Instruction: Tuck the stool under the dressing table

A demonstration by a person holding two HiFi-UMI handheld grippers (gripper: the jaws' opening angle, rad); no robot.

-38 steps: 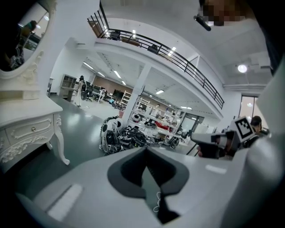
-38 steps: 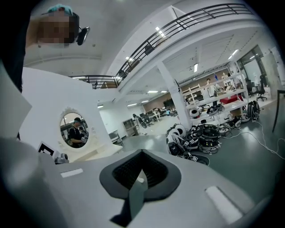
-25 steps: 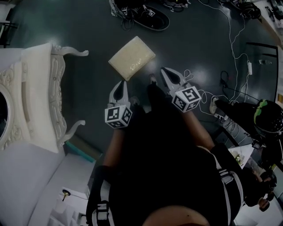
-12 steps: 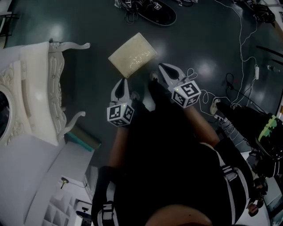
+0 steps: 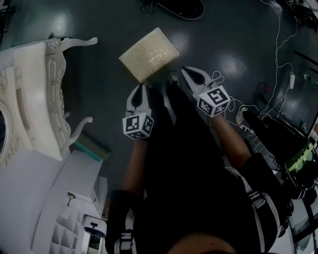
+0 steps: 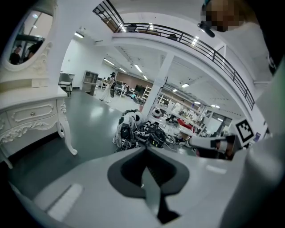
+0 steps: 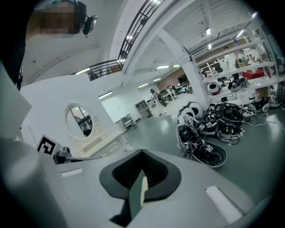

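One stool (image 5: 149, 53) on glossy dark floor (image 5: 238, 30).

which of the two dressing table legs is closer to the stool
The upper leg in the head view, its foot curling toward the stool; the lower leg lies further away.

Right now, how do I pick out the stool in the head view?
Start at the white carved dressing table on the head view's left and look right across the dark floor. The stool stands alone there: a cream, square cushioned top, unlike the black gear at the top edge.
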